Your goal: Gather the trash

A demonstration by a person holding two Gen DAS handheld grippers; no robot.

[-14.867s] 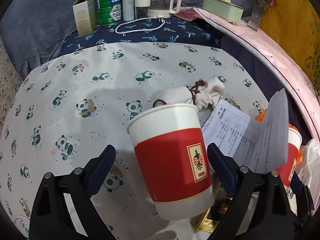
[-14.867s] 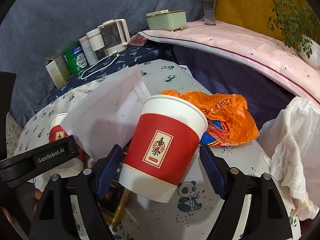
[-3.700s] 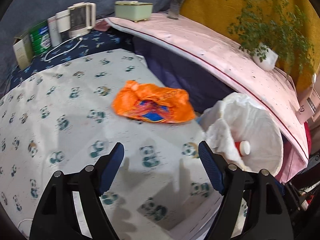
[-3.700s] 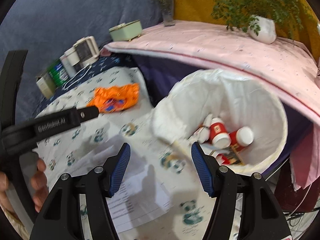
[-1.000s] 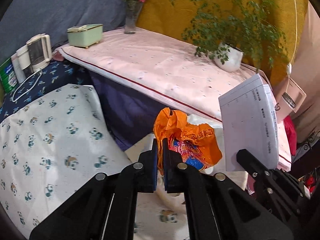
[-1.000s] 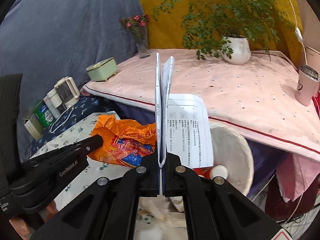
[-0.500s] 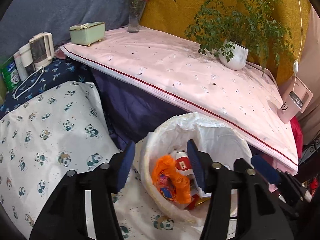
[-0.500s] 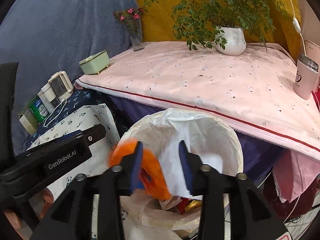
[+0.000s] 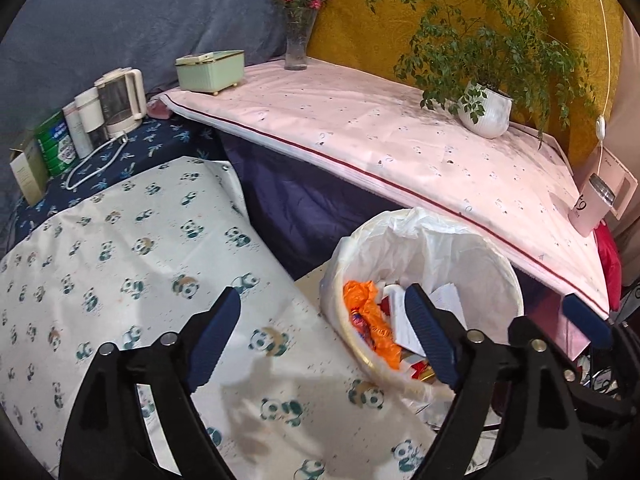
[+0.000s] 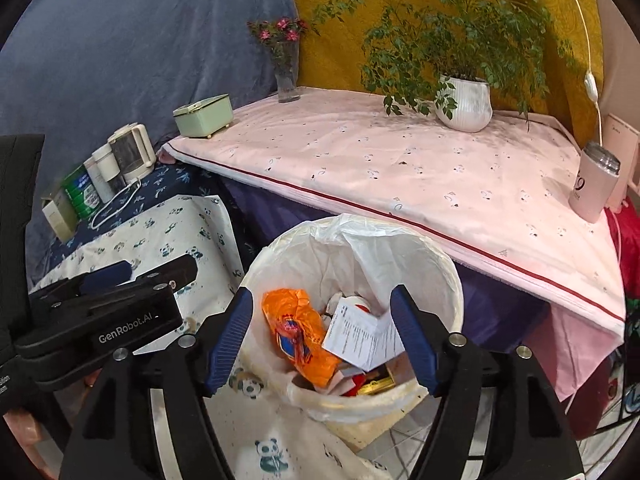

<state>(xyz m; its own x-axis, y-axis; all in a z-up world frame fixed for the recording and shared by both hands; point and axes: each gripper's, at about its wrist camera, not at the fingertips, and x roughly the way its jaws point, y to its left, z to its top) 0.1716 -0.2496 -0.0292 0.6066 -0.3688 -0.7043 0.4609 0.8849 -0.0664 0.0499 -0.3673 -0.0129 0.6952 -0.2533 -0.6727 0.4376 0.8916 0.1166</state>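
Observation:
A round bin lined with a white bag [image 10: 352,248] stands beside the panda-print table [image 9: 120,264]. An orange plastic bag [image 10: 300,332] and a printed paper sheet [image 10: 360,336] lie inside it on red cups and a gold pack. The bin also shows in the left wrist view [image 9: 432,248], with the orange bag [image 9: 372,320] in it. My right gripper [image 10: 322,338] is open and empty above the bin. My left gripper [image 9: 324,332] is open and empty over the table edge, left of the bin.
A pink-clothed table [image 10: 400,168] lies behind the bin with a potted plant [image 10: 464,108], a flower vase [image 10: 286,76], a green box [image 10: 204,116] and a pink tumbler [image 10: 596,184]. A kettle [image 9: 120,100], cans and a carton stand at the far left.
Both grippers opened wider. The orange bag and the paper sheet dropped and now lie in the bin. Both views have pulled back slightly.

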